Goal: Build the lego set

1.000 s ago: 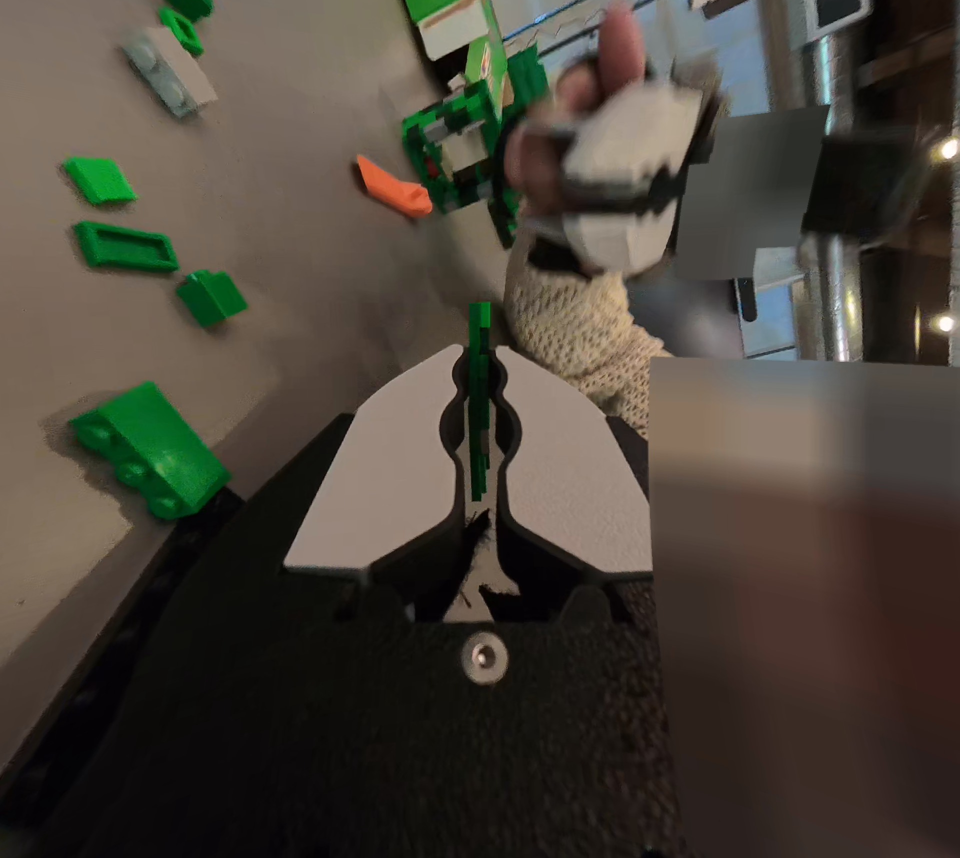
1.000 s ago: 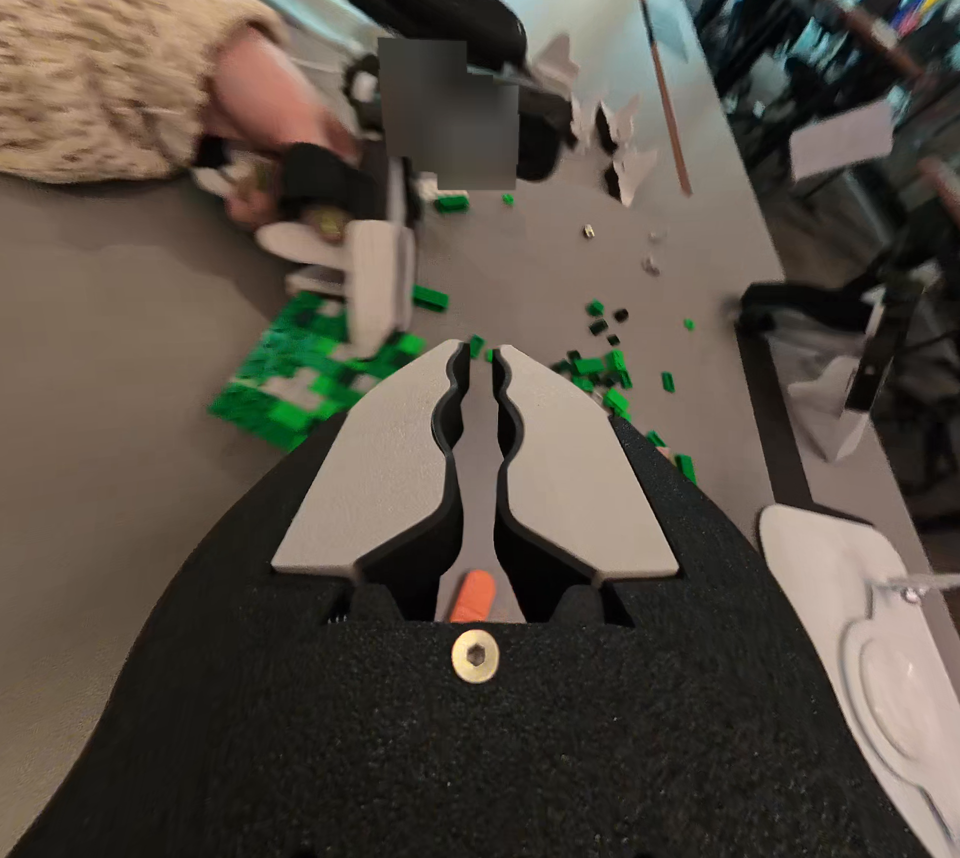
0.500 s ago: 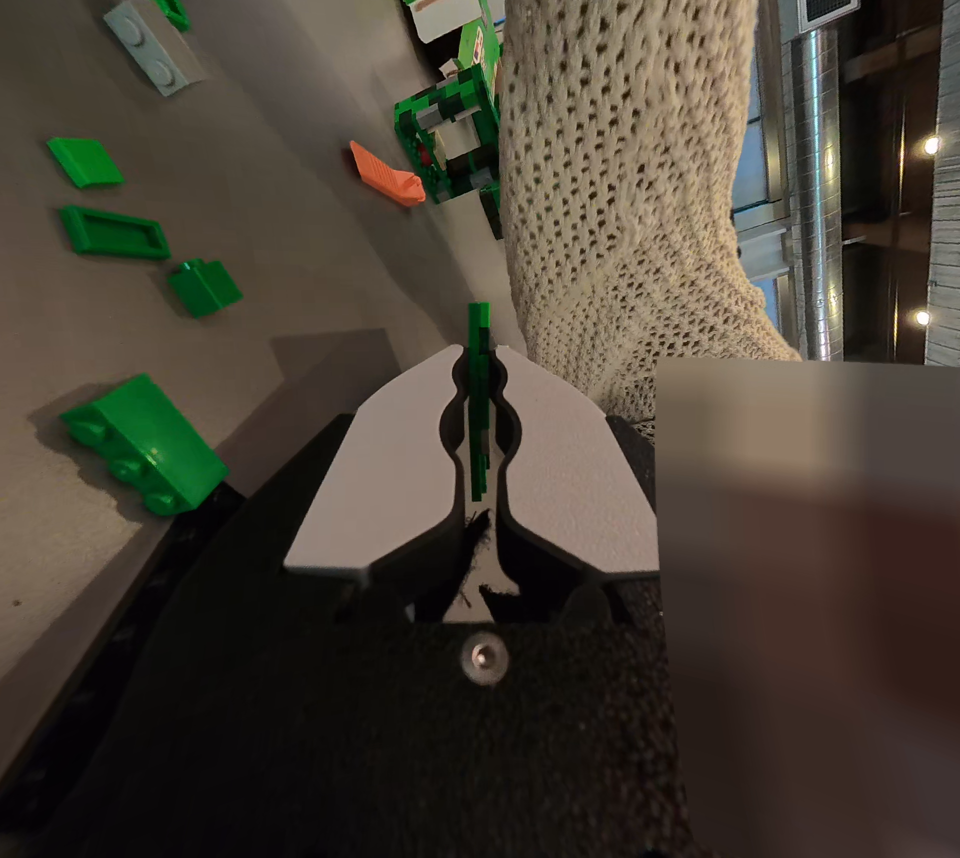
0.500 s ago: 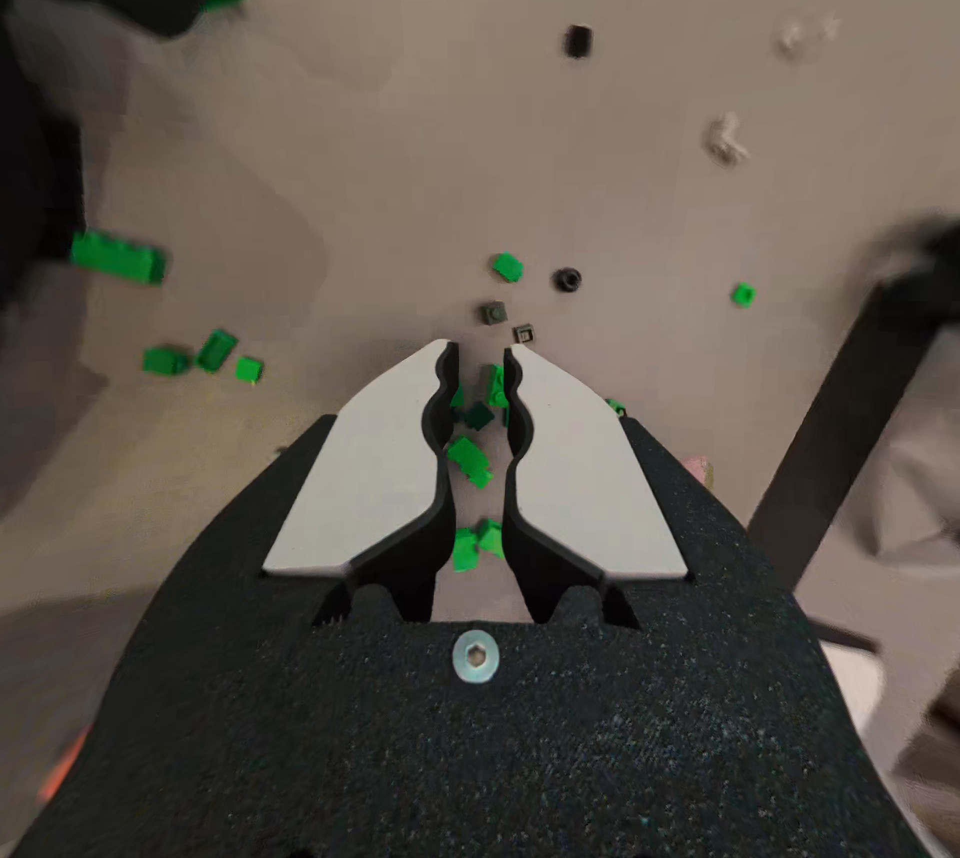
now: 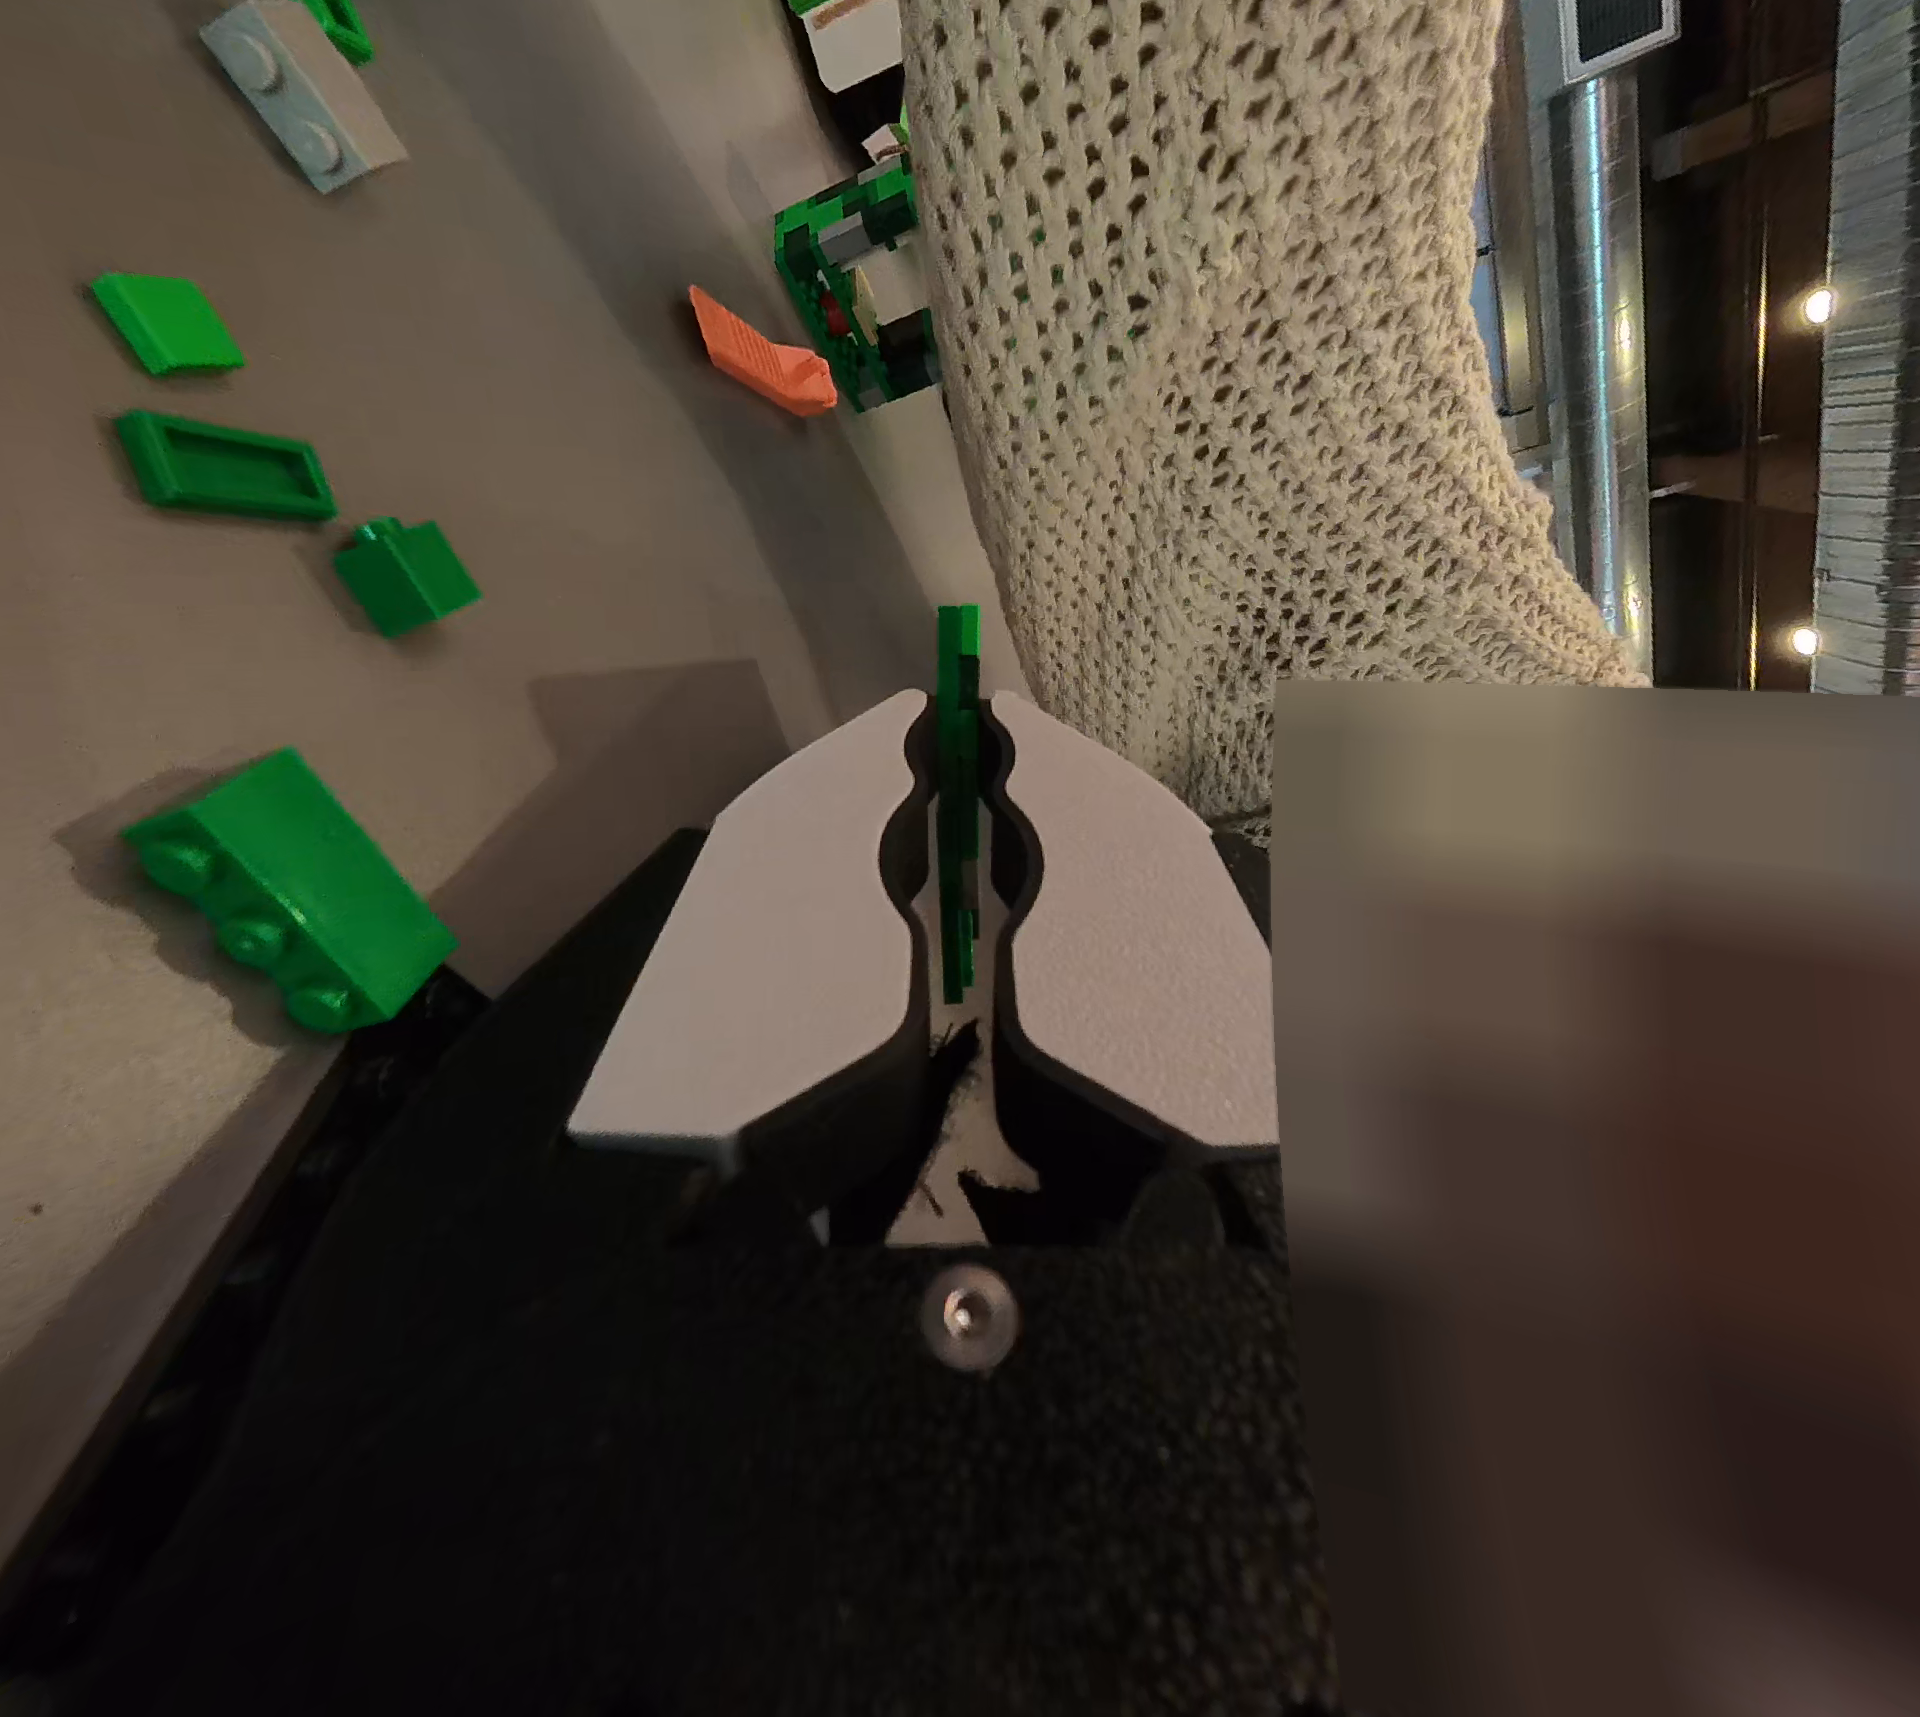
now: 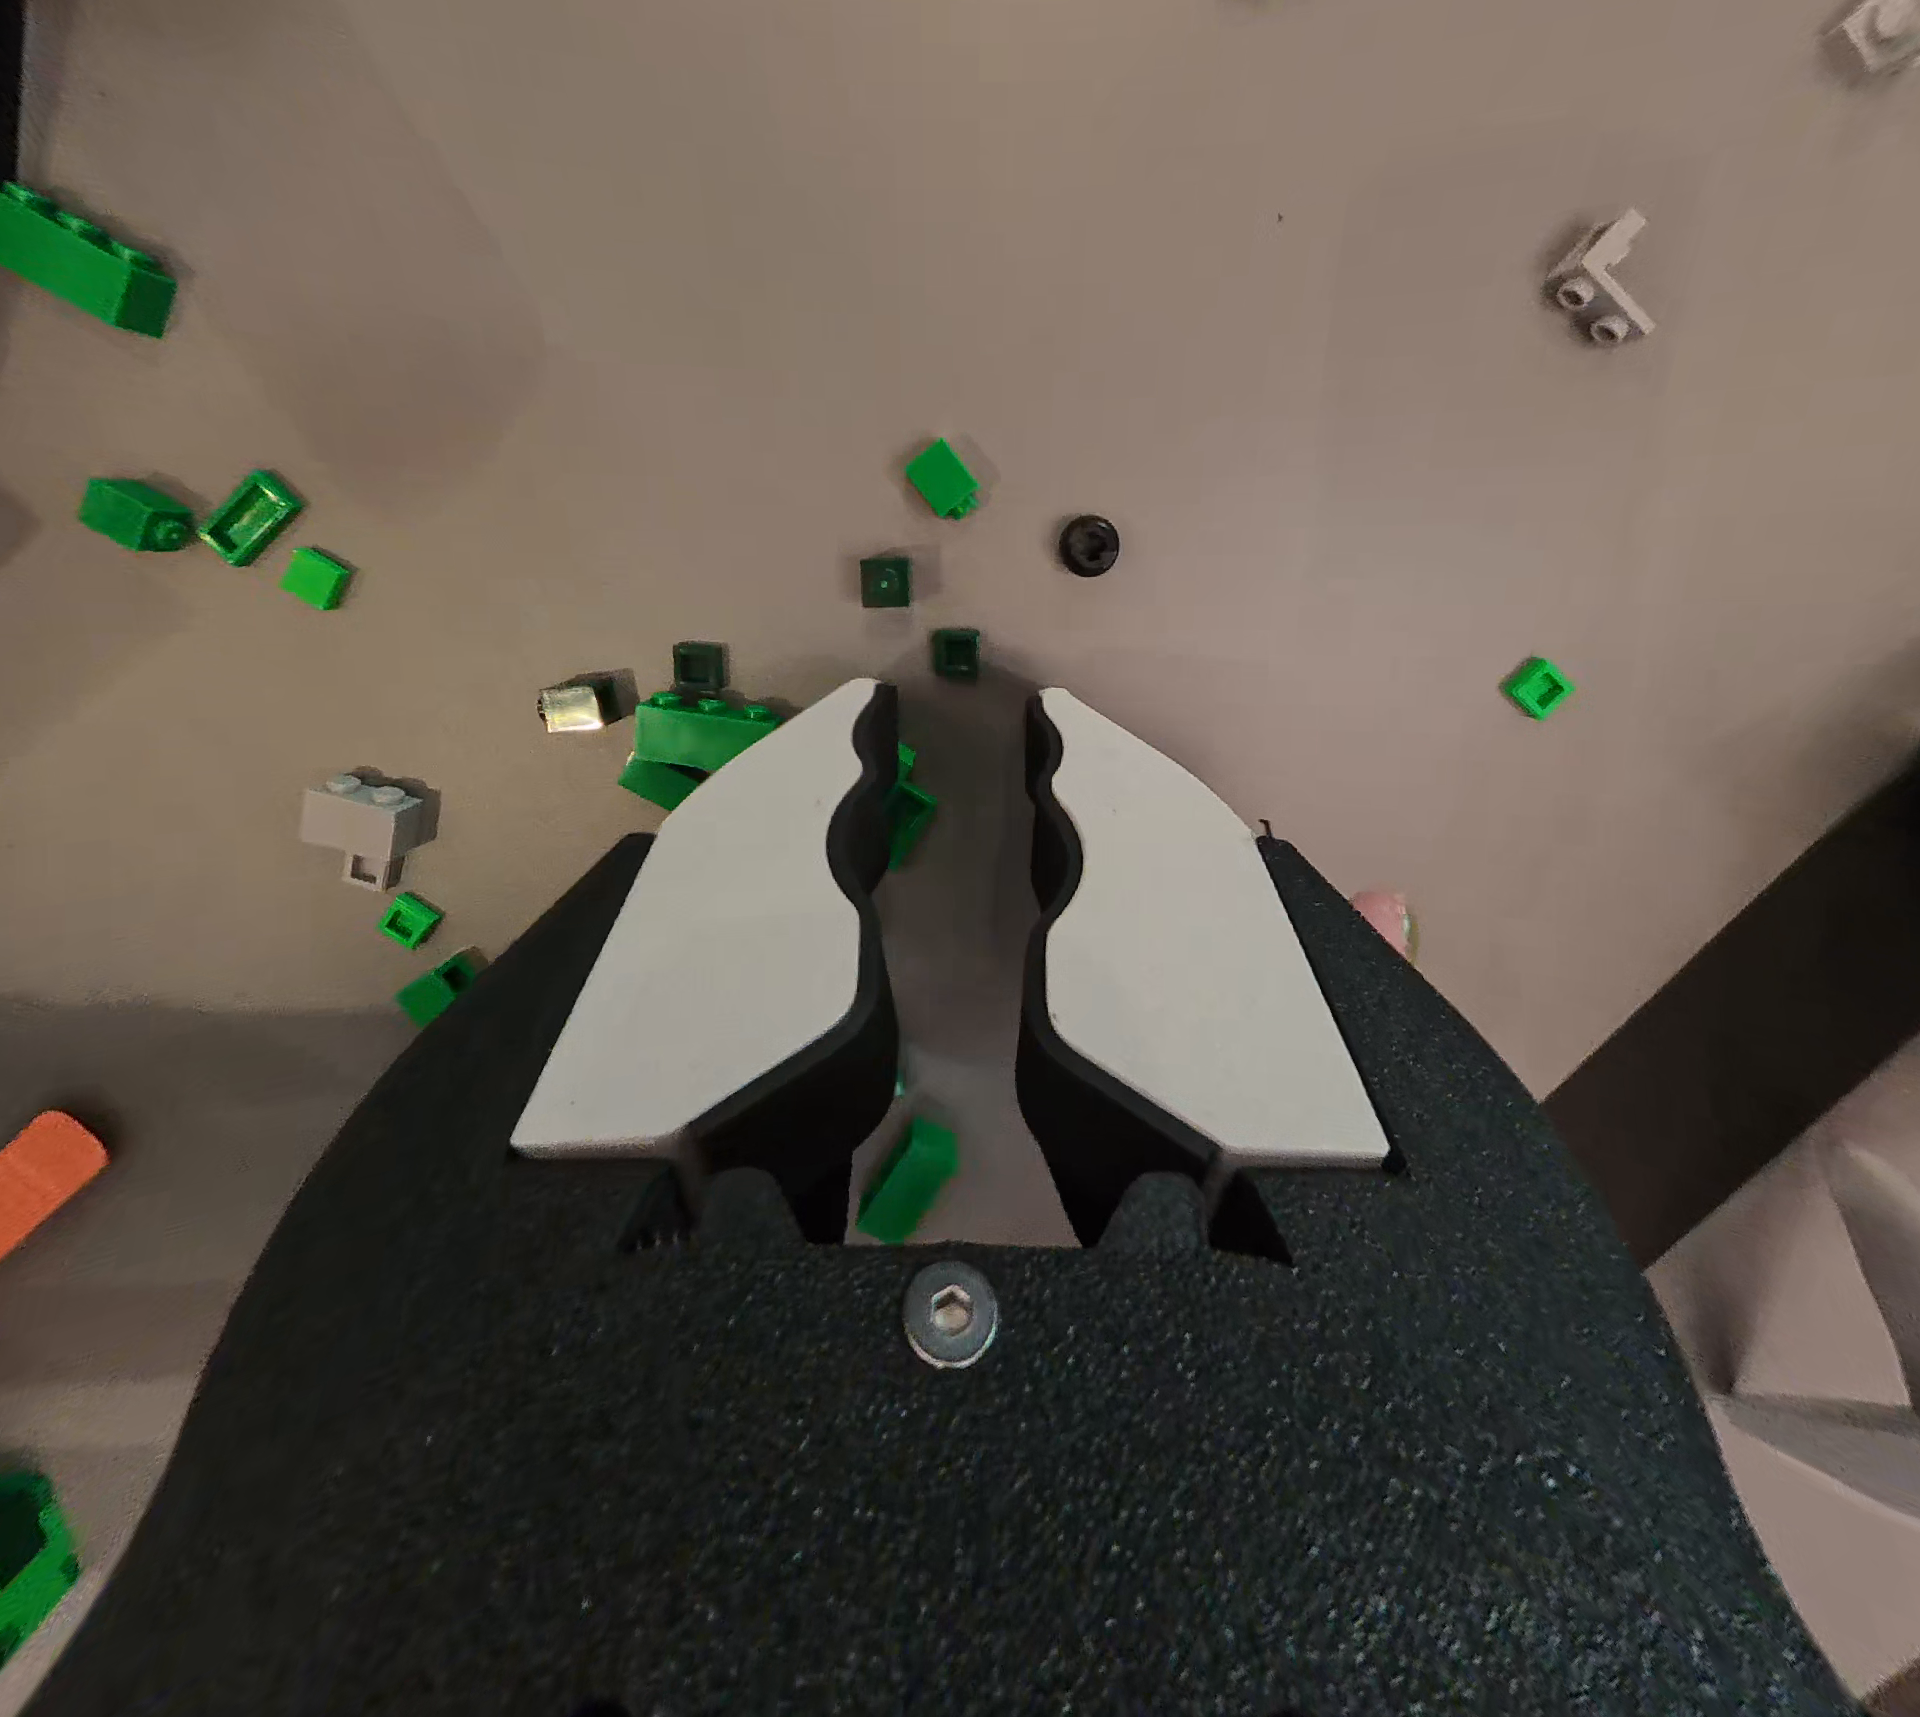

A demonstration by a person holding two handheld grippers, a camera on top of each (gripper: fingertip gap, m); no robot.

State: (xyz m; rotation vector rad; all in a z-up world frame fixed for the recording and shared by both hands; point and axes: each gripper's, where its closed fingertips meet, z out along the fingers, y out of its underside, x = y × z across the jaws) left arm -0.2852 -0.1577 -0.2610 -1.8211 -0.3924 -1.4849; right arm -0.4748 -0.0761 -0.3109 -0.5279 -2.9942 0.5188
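Since the earlier frame the right gripper [image 6: 956, 701] has dropped closer to the table [image 6: 935, 213] and its jaws have spread wider; the left view is nearly unchanged. The right gripper's jaws stand apart with nothing between them, pointing down at loose pieces. A dark green stud [image 6: 955, 653] lies just ahead of the fingertips; a second one [image 6: 884, 580] and a black round piece [image 6: 1088, 542] lie a little beyond. A green tile [image 6: 941, 478] lies farther out. A green brick [image 6: 701, 722] sits just beside the left finger, with a grey brick [image 6: 369, 810] further left. Grey brackets [image 6: 1600, 285] lie well apart at upper right. An orange separator [image 6: 47, 1163] shows at the left edge.

The left gripper [image 5: 958, 711] is clamped on a thin green plate [image 5: 958, 794] held edge-on, its end protruding past the fingertips. A cream knitted sleeve [image 5: 1195, 265] crosses just beyond it. On the table [image 5: 571, 420], a green slope brick [image 5: 291, 893] lies near the left finger. Further out are a green frame piece [image 5: 223, 467] and the separator [image 5: 764, 353], the latter just beside a partly built green model [image 5: 852, 285]. A grey plate [image 5: 301, 93] lies near the top left
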